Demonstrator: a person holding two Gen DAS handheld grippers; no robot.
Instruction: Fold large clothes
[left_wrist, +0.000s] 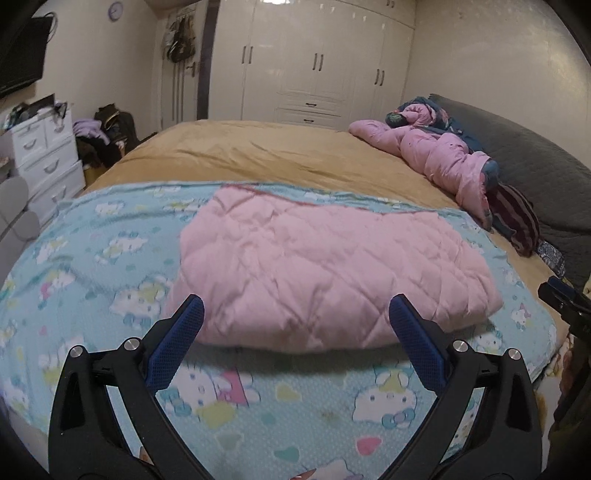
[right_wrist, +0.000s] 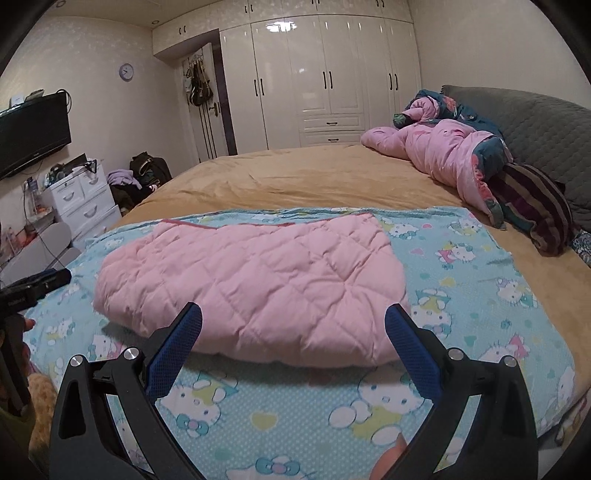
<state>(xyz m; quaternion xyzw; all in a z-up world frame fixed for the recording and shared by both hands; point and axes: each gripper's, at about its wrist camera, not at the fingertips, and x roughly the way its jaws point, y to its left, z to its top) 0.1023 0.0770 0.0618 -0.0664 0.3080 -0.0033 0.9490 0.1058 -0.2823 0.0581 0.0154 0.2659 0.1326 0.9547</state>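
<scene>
A pink quilted garment (left_wrist: 325, 269) lies folded into a thick flat bundle on a light blue cartoon-print sheet (left_wrist: 92, 258) on the bed. It also shows in the right wrist view (right_wrist: 255, 284) on the same sheet (right_wrist: 480, 266). My left gripper (left_wrist: 295, 314) is open and empty, just in front of the bundle's near edge. My right gripper (right_wrist: 293, 319) is open and empty, also just short of the near edge. The right gripper's tip shows at the left view's right edge (left_wrist: 561, 295); the left gripper shows at the right view's left edge (right_wrist: 37, 286).
A tan bedspread (left_wrist: 258, 155) covers the bed behind the sheet. A crumpled pink and dark floral quilt (left_wrist: 443, 155) and a striped pillow (right_wrist: 535, 210) lie by the grey headboard (right_wrist: 546, 125). White drawers (left_wrist: 48, 155), a TV (right_wrist: 33, 133) and wardrobes (right_wrist: 325, 74) stand beyond.
</scene>
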